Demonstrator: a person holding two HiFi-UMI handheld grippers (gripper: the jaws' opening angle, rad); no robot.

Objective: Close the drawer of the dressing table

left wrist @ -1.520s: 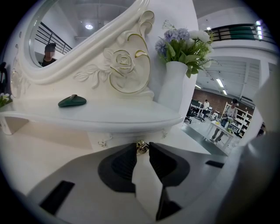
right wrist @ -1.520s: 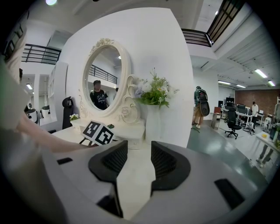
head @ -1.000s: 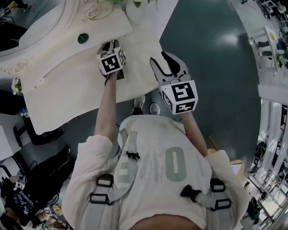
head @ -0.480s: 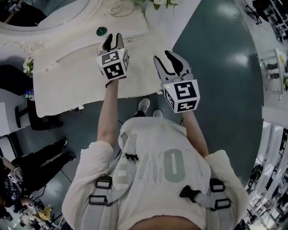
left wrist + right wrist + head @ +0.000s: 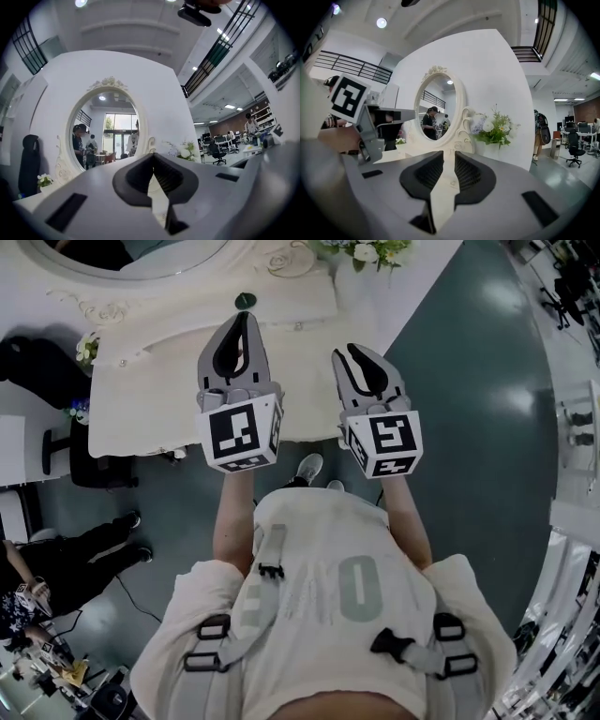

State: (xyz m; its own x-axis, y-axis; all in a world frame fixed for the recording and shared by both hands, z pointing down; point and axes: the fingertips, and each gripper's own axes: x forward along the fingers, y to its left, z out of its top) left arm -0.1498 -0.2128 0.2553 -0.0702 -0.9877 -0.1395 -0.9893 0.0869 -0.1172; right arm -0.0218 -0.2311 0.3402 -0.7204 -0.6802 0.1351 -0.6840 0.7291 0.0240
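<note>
Your left gripper (image 5: 241,322) is held above the dressing table (image 5: 150,399). Its fingers have just been closing and now meet tip to tip, with nothing between them. Your right gripper (image 5: 356,354) hangs beside it, near the surface's right end. Its fingers have been closing to a narrow gap, which is empty. The drawer cannot be told apart from above: the table's near edge runs even. Both grippers face the oval mirror (image 5: 105,129).
</note>
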